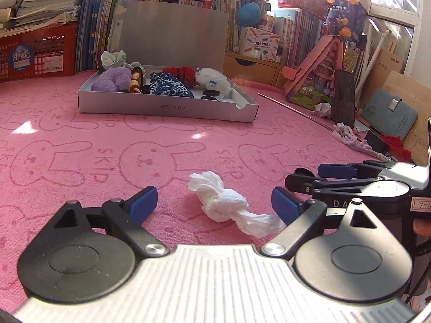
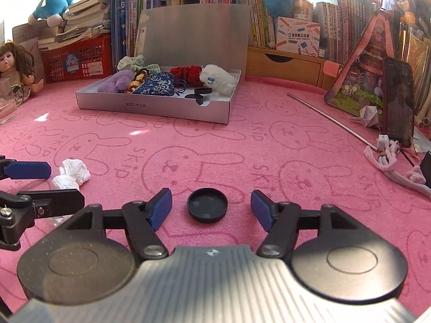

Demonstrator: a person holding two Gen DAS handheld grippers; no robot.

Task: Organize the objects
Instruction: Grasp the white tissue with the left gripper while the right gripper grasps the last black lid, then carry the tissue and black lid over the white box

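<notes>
The left gripper (image 1: 214, 206) hung low over the pink rabbit-print cloth (image 1: 80, 145), its blue pads spread wide on either side of a crumpled white tissue (image 1: 225, 203) and touching none of it. Just to the right of that tissue, the right gripper (image 2: 211, 210) stood with its jaws apart around a round black lid (image 2: 207, 207), which lay flat on the cloth, clear of both pads. Well beyond the tissue sat the open grey box (image 1: 167, 107), its flap up, holding a purple plush (image 1: 111, 79), a blue patterned pouch (image 1: 169, 86), a white furry toy (image 1: 215, 80) and two more black lids (image 1: 211, 94).
</notes>
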